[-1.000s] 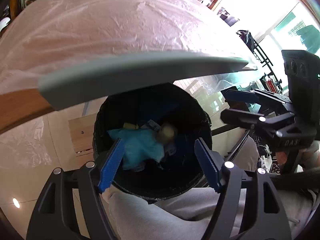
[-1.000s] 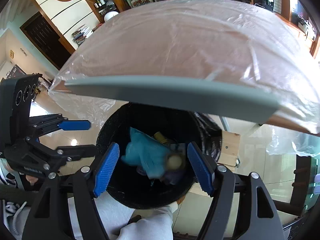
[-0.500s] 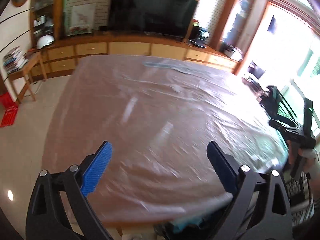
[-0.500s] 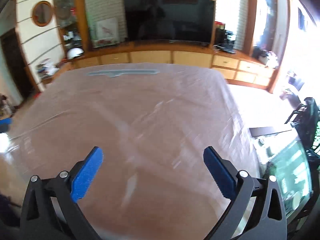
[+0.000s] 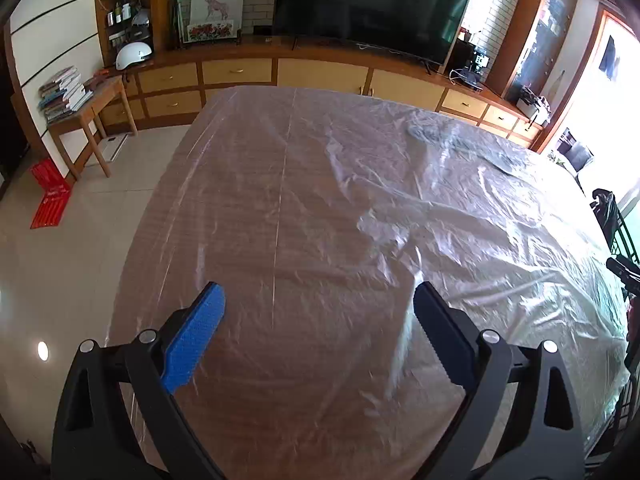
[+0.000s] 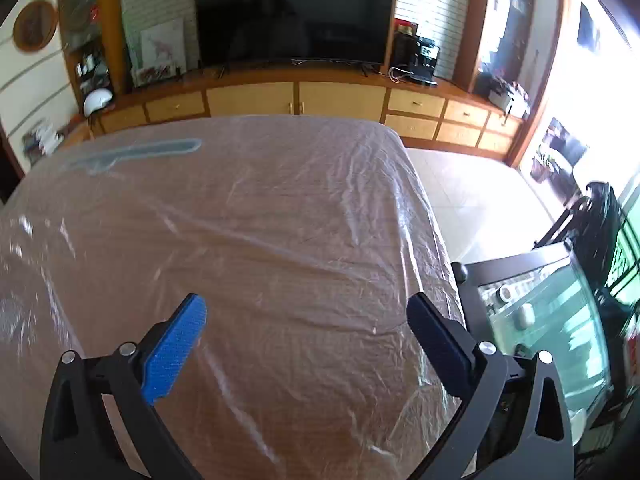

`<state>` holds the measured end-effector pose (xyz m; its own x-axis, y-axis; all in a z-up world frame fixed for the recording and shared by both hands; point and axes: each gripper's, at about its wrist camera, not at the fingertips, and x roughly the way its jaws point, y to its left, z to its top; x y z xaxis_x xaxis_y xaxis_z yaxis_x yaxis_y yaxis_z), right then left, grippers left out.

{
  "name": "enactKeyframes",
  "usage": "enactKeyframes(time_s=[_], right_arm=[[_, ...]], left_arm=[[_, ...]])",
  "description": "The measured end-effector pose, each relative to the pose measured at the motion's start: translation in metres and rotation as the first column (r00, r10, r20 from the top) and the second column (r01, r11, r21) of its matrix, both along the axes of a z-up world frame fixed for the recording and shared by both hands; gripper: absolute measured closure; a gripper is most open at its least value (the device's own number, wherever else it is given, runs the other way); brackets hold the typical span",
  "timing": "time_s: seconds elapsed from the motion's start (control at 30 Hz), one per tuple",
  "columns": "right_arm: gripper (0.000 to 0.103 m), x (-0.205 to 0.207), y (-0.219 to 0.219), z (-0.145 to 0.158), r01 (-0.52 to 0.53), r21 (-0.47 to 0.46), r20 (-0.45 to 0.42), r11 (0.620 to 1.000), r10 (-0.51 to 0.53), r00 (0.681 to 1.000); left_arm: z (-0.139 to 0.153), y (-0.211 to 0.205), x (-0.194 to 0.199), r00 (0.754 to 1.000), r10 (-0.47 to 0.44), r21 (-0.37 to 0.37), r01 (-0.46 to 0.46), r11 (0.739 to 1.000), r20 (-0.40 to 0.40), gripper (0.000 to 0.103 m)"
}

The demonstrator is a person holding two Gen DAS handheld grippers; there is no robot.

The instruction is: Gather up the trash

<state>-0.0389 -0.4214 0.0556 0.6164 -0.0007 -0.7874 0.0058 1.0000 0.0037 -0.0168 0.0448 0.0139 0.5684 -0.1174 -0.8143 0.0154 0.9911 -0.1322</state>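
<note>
My left gripper [image 5: 320, 300] is open and empty above the near part of a wooden table covered in clear plastic sheet [image 5: 340, 208]. My right gripper [image 6: 306, 312] is open and empty over the same table [image 6: 260, 240], near its right side. No trash shows on the table in either view. The black bin with trash is out of view. A folded bluish strip of plastic [image 6: 136, 152] lies at the table's far end; it also shows in the left wrist view [image 5: 460, 140].
A wooden cabinet [image 5: 320, 72] with a large TV [image 5: 372, 4] runs along the far wall. A small side table with books [image 5: 76, 100] stands at left. A glass tank [image 6: 552, 320] stands close to the table's right edge.
Both grippers rose from over the black bin below the table edge to above the tabletop. The bin and its trash left view. Both grippers stayed open.
</note>
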Motion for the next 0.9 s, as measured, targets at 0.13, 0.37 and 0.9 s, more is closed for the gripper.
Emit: enactKeyframes(time_s=[0.13, 0.37, 0.9], right_arm=[[0.004, 0.008, -0.013, -0.007, 0.024, 0.047, -0.035, 0.999, -0.022, 0.999], [0.004, 0.013, -0.004, -0.01, 0.037, 0.009, -0.067, 0.999, -0.037, 0.997], [0.004, 0.013, -0.007, -0.012, 0.038, 0.008, -0.067, 0.999, -0.037, 0.997]], left_arm=[[0.001, -0.001, 0.004, 1.0, -0.015, 0.026, 0.014, 1.0, 0.01, 0.007], [-0.004, -0.009, 0.007, 0.999, -0.043, 0.102, 0.041, 0.994, 0.019, 0.005], [-0.007, -0.011, 0.01, 0.999, -0.036, 0.133, 0.036, 0.99, 0.003, 0.001]])
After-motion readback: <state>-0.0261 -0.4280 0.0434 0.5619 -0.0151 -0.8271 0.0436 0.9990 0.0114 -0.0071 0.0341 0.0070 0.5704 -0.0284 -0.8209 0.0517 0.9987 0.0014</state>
